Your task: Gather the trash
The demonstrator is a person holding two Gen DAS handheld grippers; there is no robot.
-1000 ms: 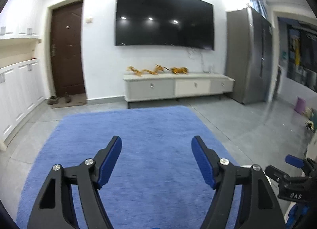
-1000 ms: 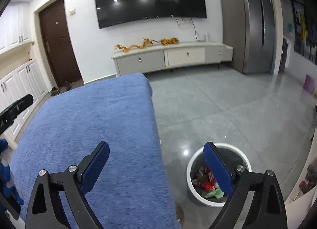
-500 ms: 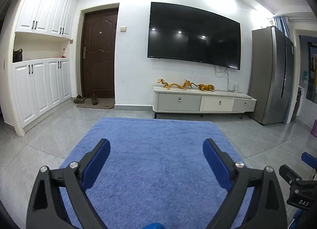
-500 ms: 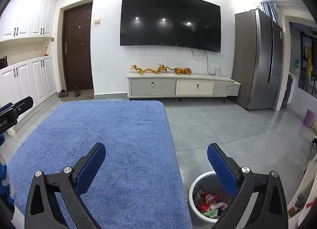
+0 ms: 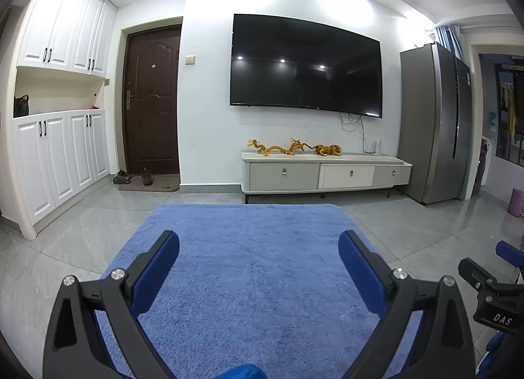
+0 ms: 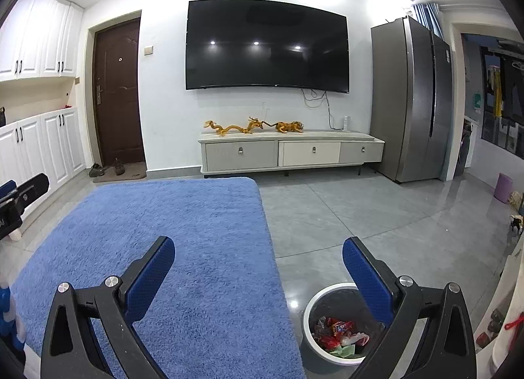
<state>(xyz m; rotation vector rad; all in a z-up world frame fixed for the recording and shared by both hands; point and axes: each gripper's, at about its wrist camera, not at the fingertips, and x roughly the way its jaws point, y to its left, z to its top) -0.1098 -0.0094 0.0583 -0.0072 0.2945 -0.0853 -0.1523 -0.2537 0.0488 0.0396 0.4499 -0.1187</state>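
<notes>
A round white-rimmed trash bin [image 6: 314, 300] stands on the grey floor just right of the blue rug [image 6: 183, 248], partly behind my right gripper's right finger. It holds colourful wrappers [image 6: 339, 334]. My right gripper [image 6: 258, 262] is open and empty, held above the rug's right edge and the bin. My left gripper [image 5: 258, 254] is open and empty above the blue rug [image 5: 258, 280]. Part of the right gripper shows at the right edge of the left wrist view [image 5: 491, 297]. No loose trash shows on the rug.
A white TV cabinet [image 6: 291, 151] with golden dragon figures stands against the far wall under a large TV [image 6: 267, 48]. A grey fridge [image 6: 412, 100] is at the right, a brown door [image 6: 118, 94] and white cupboards [image 5: 62, 156] at the left. A purple bin [image 6: 504, 187] stands far right.
Both grippers have tilted upward and drawn back, so more wall and ceiling show and the rug sits lower in view. The jaws stay open and empty.
</notes>
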